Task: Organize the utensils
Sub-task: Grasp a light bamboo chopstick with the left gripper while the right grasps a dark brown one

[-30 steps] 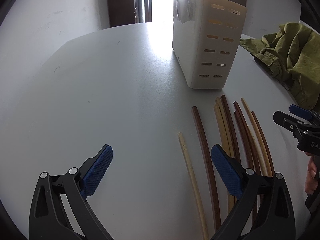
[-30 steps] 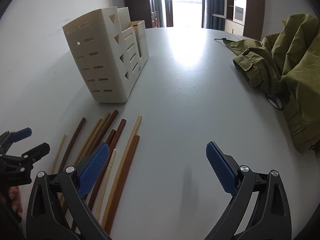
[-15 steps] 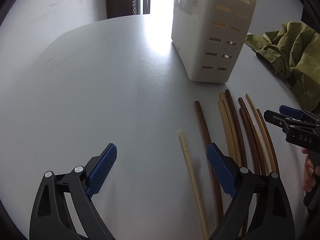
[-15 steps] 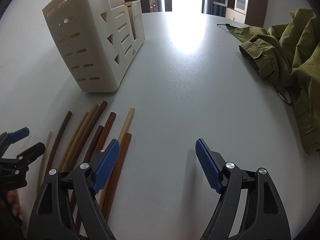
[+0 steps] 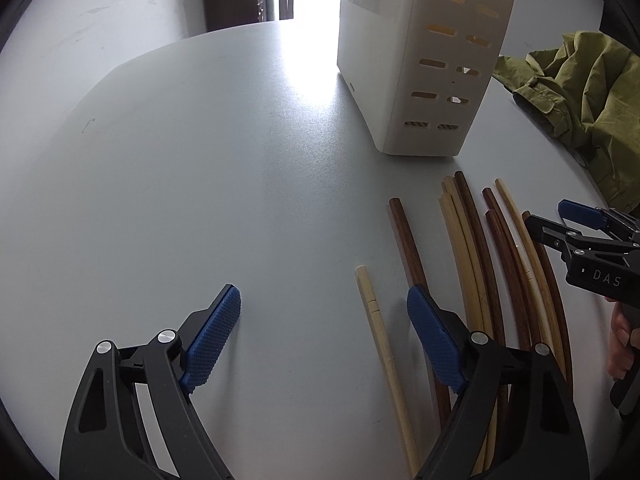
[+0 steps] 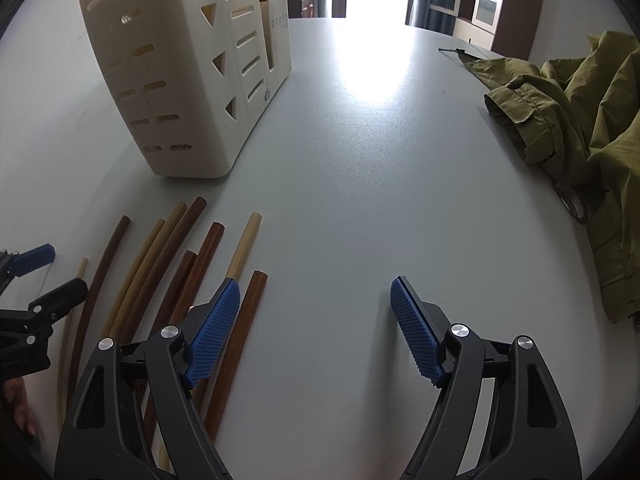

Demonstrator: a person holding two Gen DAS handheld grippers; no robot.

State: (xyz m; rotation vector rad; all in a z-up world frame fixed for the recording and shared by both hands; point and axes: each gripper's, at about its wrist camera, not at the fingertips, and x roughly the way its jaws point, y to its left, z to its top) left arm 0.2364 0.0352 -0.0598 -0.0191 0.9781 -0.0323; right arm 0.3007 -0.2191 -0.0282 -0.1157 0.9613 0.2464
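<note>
Several light and dark wooden chopsticks (image 5: 476, 264) lie side by side on the grey table, in front of a cream slotted utensil holder (image 5: 424, 60). One pale chopstick (image 5: 380, 344) lies apart at the left. My left gripper (image 5: 324, 336) is open and empty, low over the table just left of the chopsticks. In the right wrist view, the chopsticks (image 6: 168, 264) lie at lower left before the holder (image 6: 188, 80). My right gripper (image 6: 316, 328) is open and empty, its left finger over the rightmost chopsticks.
An olive-green jacket (image 6: 580, 128) lies bunched on the right side of the table (image 6: 380, 160); it also shows in the left wrist view (image 5: 580, 100). The other gripper shows at each view's edge. A doorway and bright window stand behind the table.
Both grippers have moved forward toward the holder, which now looks larger and closer. The jaws stay open and the chopsticks have not moved.
</note>
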